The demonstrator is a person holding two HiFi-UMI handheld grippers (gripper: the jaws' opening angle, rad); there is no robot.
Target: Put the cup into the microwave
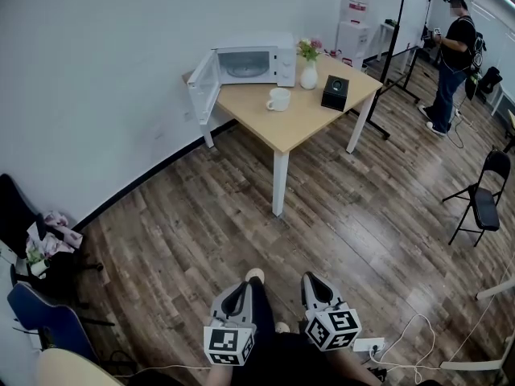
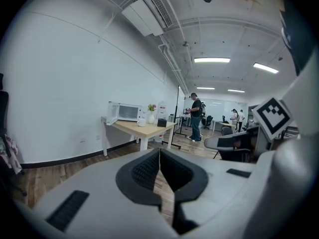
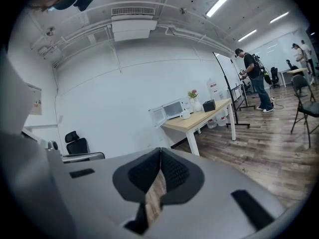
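A white cup (image 1: 278,99) stands on a light wooden table (image 1: 302,123) far ahead, just in front of a white microwave (image 1: 251,63) whose door (image 1: 202,87) hangs open to the left. Both grippers are held low near the person's body, well away from the table. My left gripper (image 1: 241,289) is shut and holds nothing. My right gripper (image 1: 312,282) is shut and empty too. From the left gripper (image 2: 159,151) view the cup (image 2: 142,122) and microwave (image 2: 123,112) look small in the distance. The right gripper (image 3: 160,151) view also shows the cup (image 3: 185,114) beside the microwave (image 3: 171,109).
A vase of flowers (image 1: 309,67) and a black box (image 1: 335,92) share the table. A person (image 1: 449,63) stands at the back right near a folding chair (image 1: 481,196). Office chairs (image 1: 36,312) and clutter line the left wall. Cables (image 1: 410,336) lie on the wooden floor.
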